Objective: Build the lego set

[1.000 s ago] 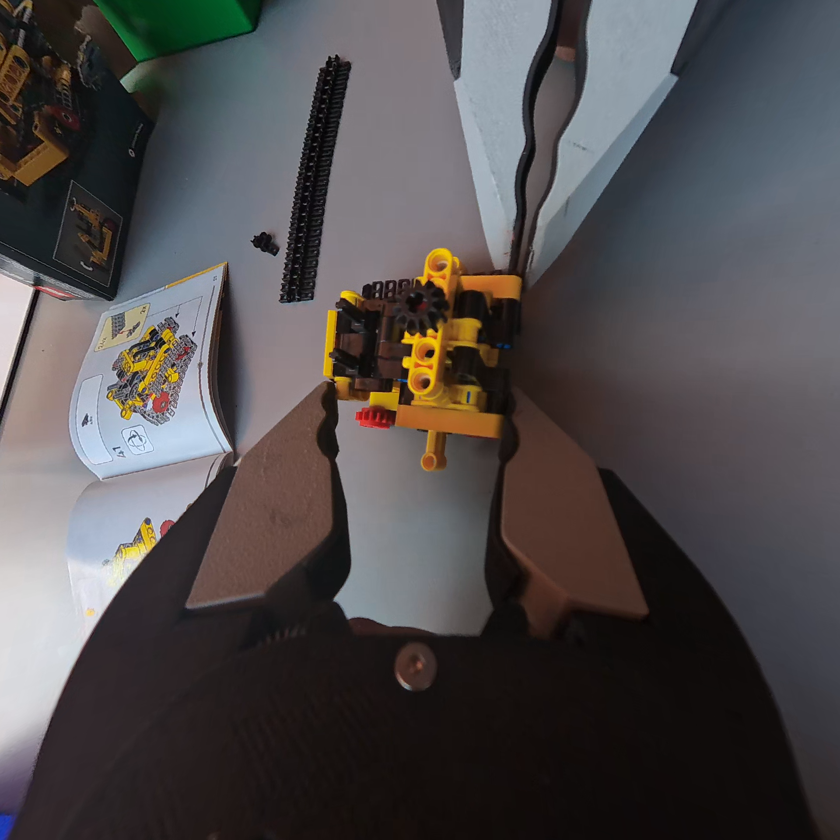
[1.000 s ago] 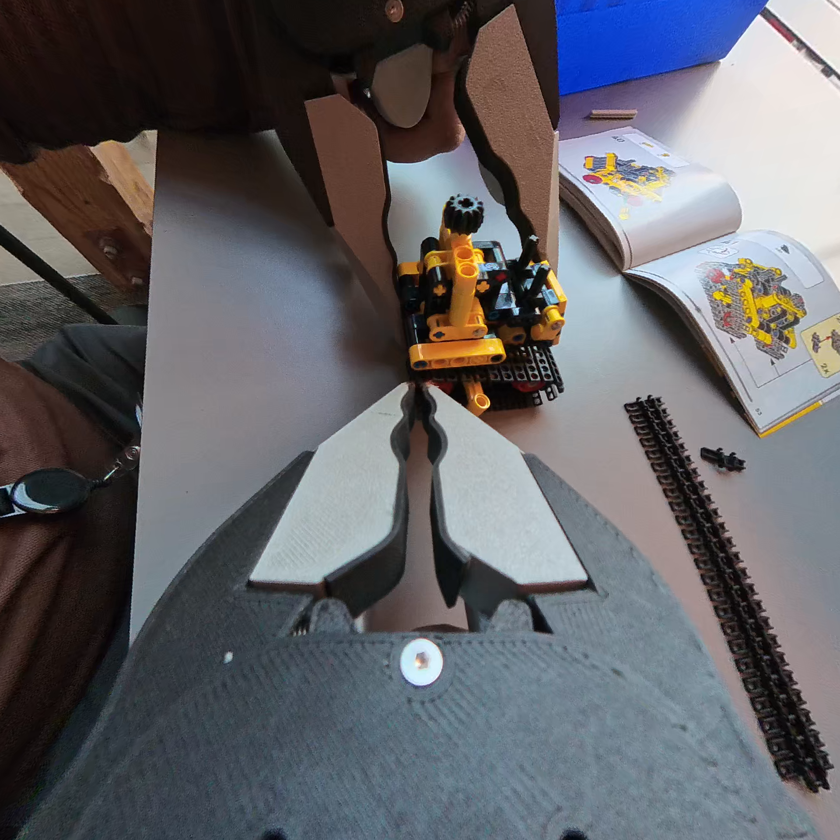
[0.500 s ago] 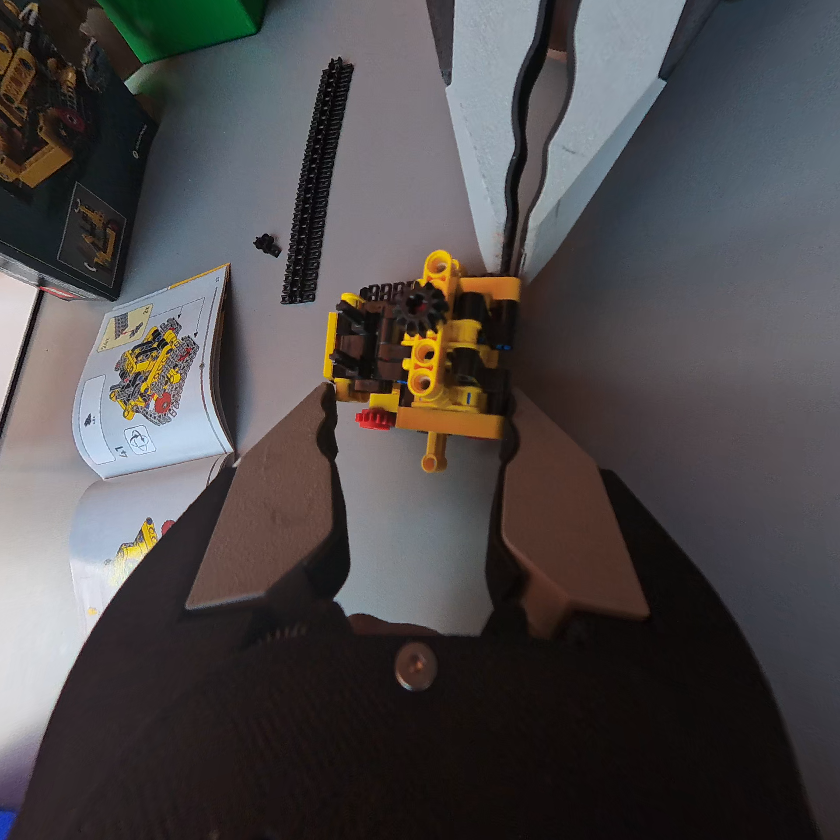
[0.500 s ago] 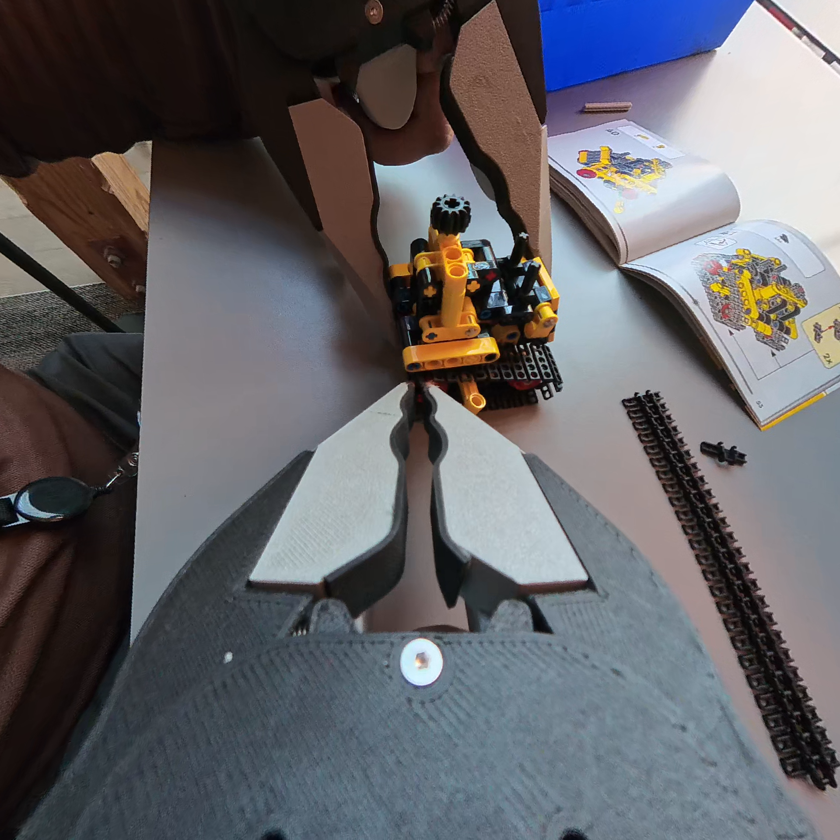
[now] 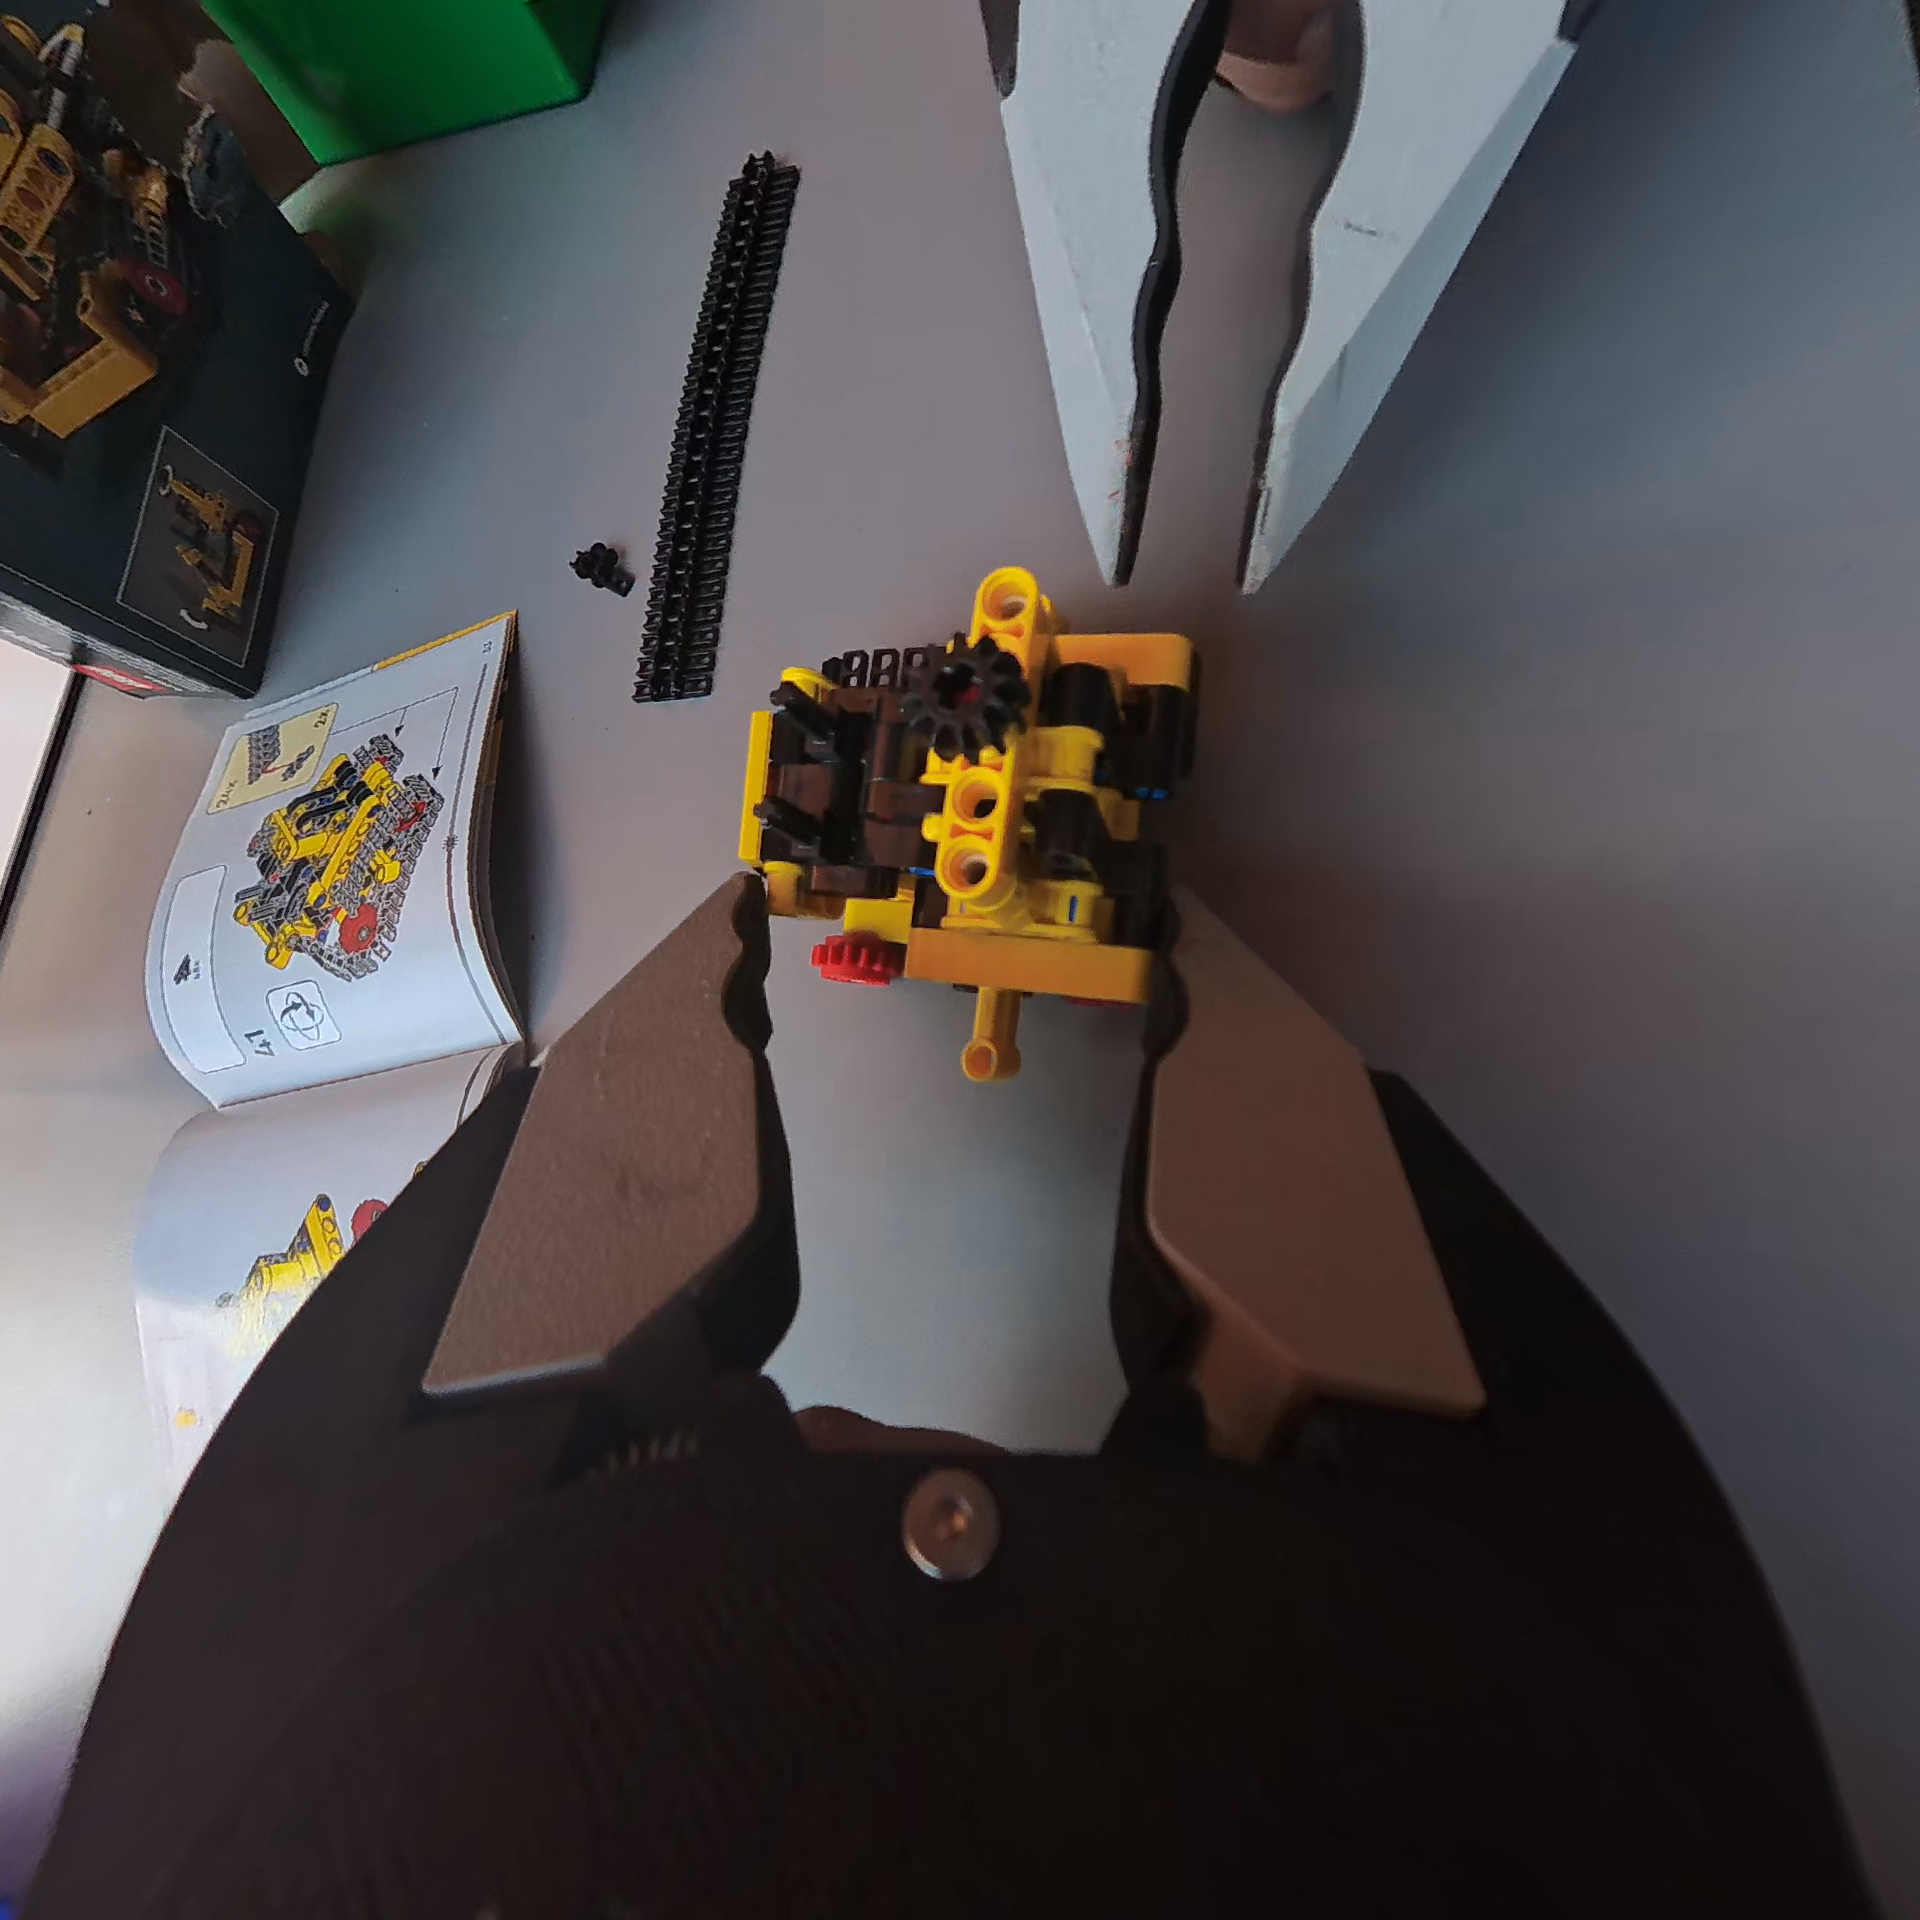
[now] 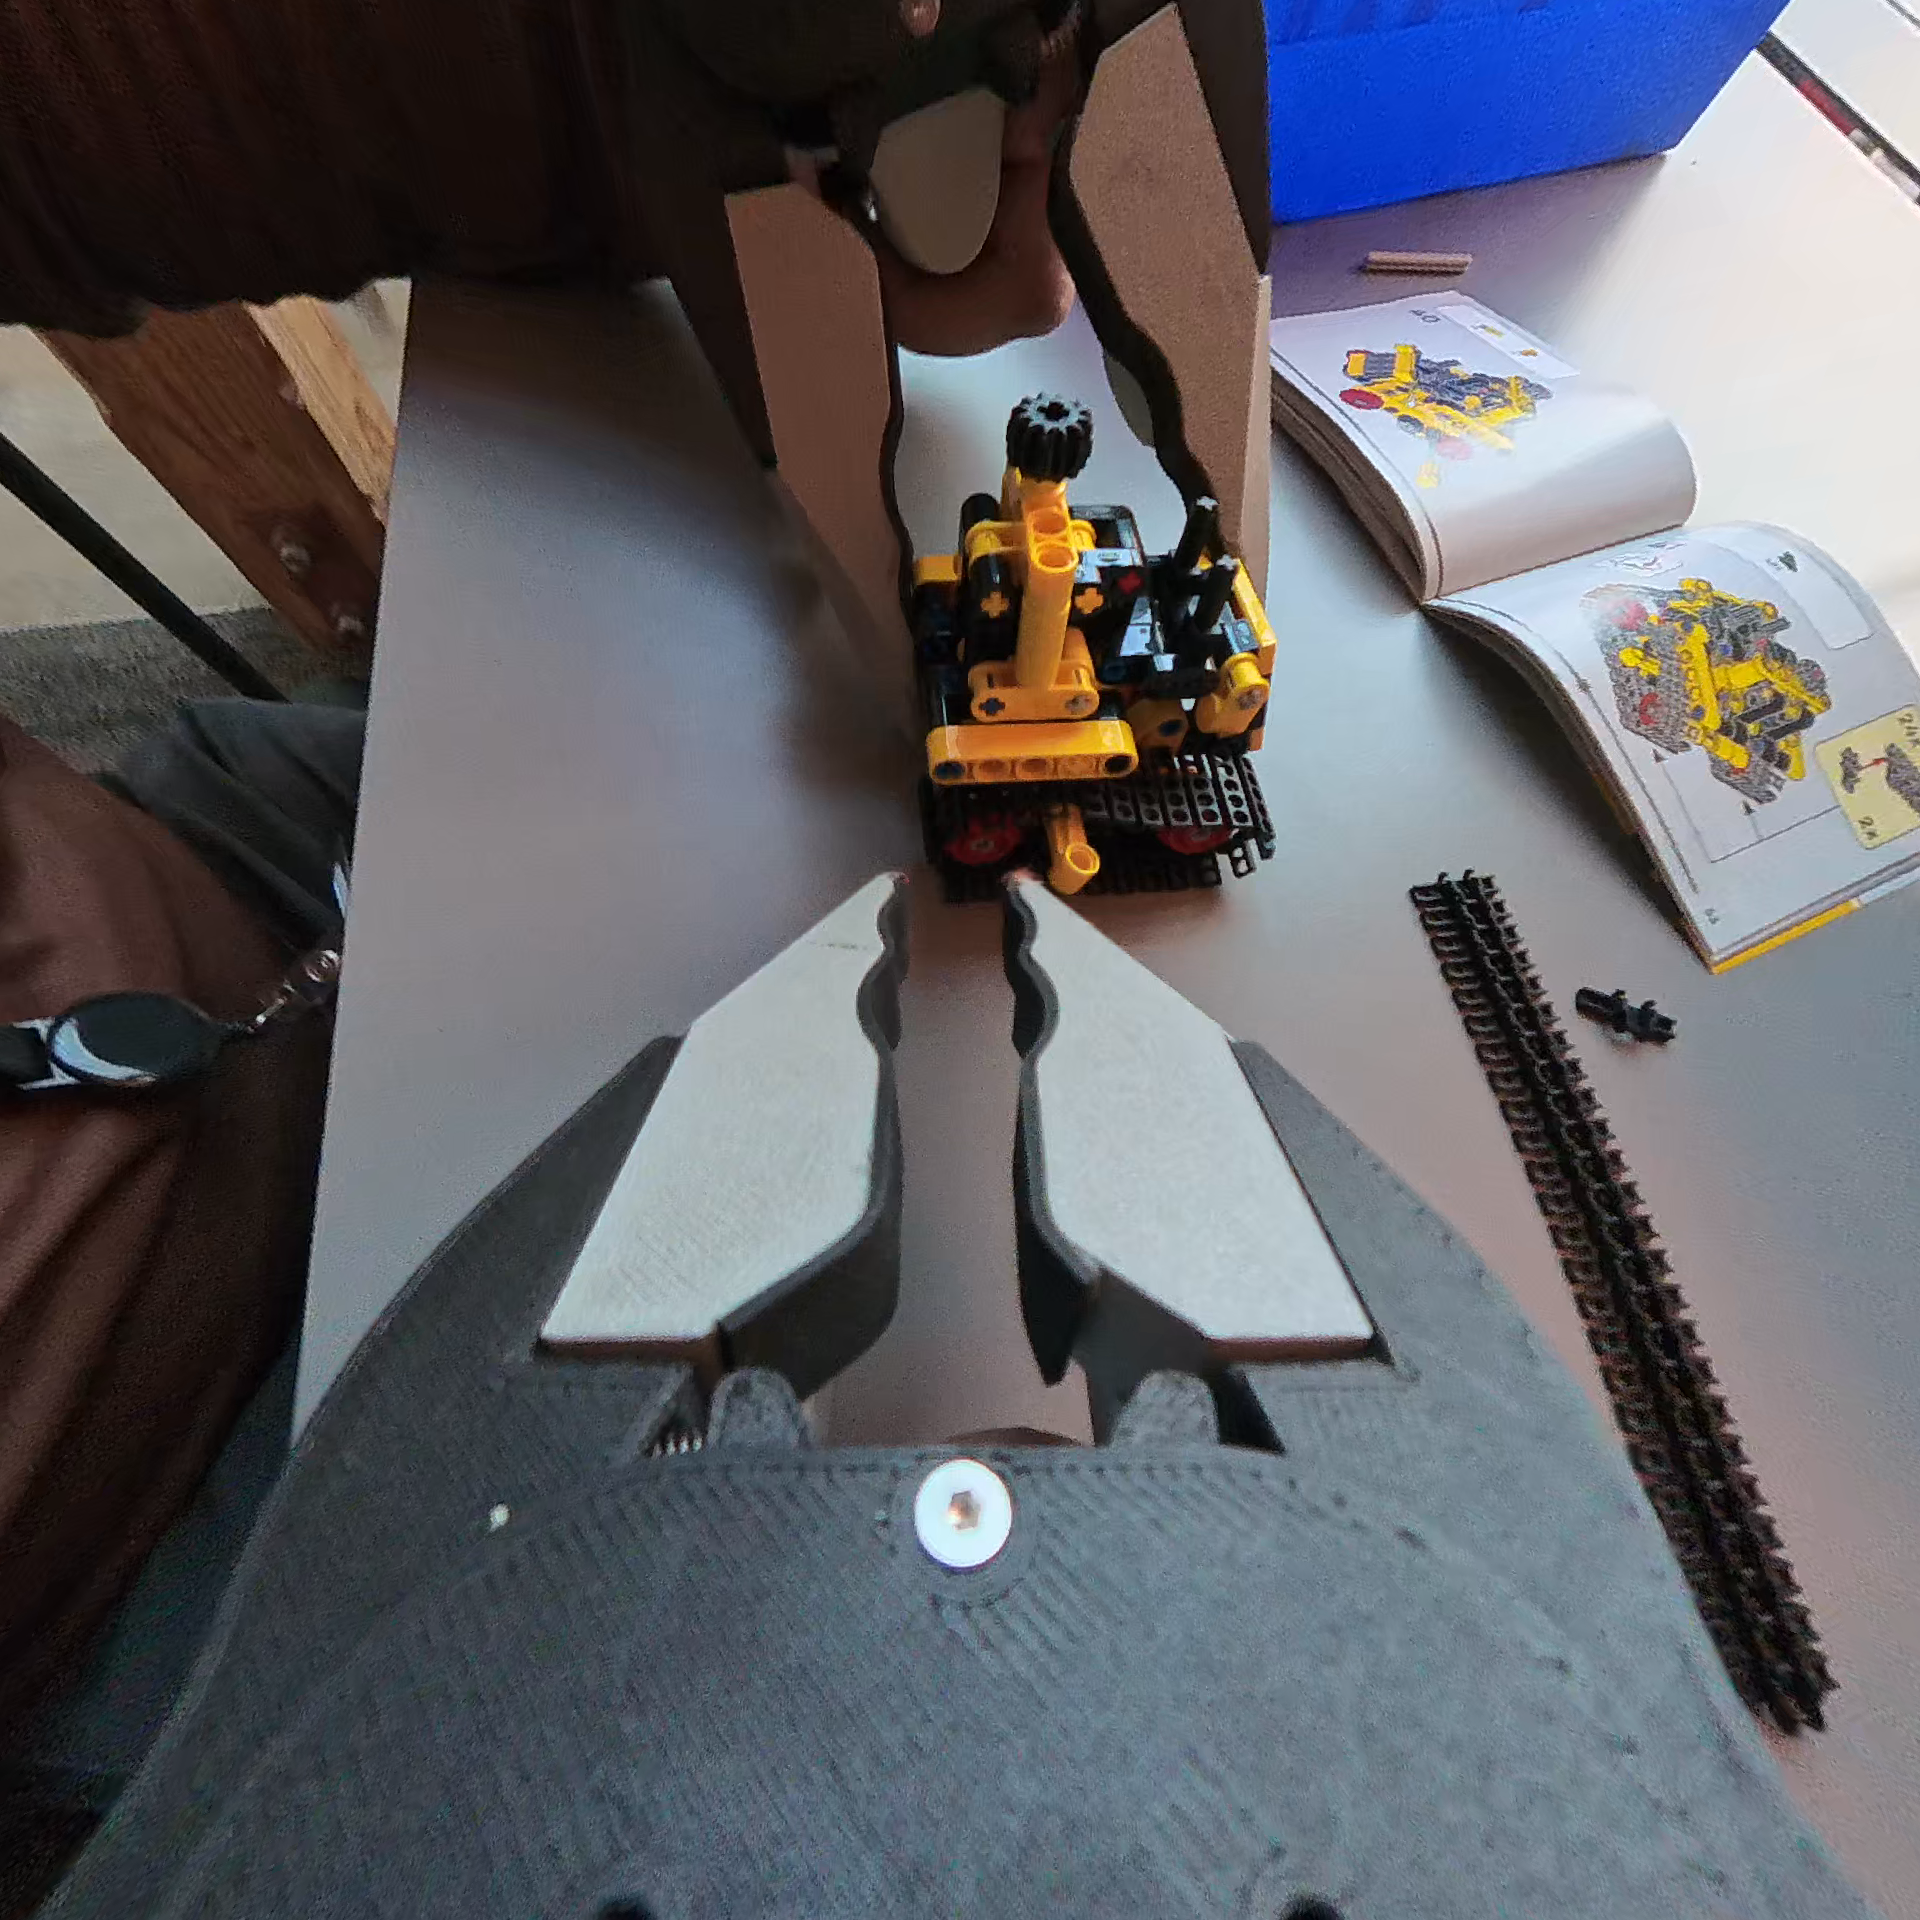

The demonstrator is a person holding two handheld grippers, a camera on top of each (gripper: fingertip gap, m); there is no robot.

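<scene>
**Model braced by left, right just let go — track is next**

Step in hand, as I read it: chassis held steady between sub-steps. The half-built yellow-and-black lego model (image 5: 966, 810) sits on the grey table (image 5: 1558, 935), and the left gripper (image 5: 956, 914) straddles it, fingers spread wide with both tips against its sides, so it's clamped on the model. The right gripper (image 6: 951, 883) sits just short of the model's near edge, fingers parted by a narrow gap, nothing between them.

Loose parts: the black track strip (image 6: 1600, 1278) lies flat to the right of the model, with a small black pin (image 6: 1623, 1016) just beside it. The open instruction booklet (image 6: 1662, 665) lies beyond.

Next move, my guess: the right goes for the track or the pin. The track is thin and flat on the table, so it needs a low approach and a pinch on the edge. It's floppy and will sag.

Diff vs 1.0 s ago: the right's fingers were pressed together with tips at the model's yellow beam; now they're apart and backed off slightly. The left's hold and the model's position are unchanged.
</scene>
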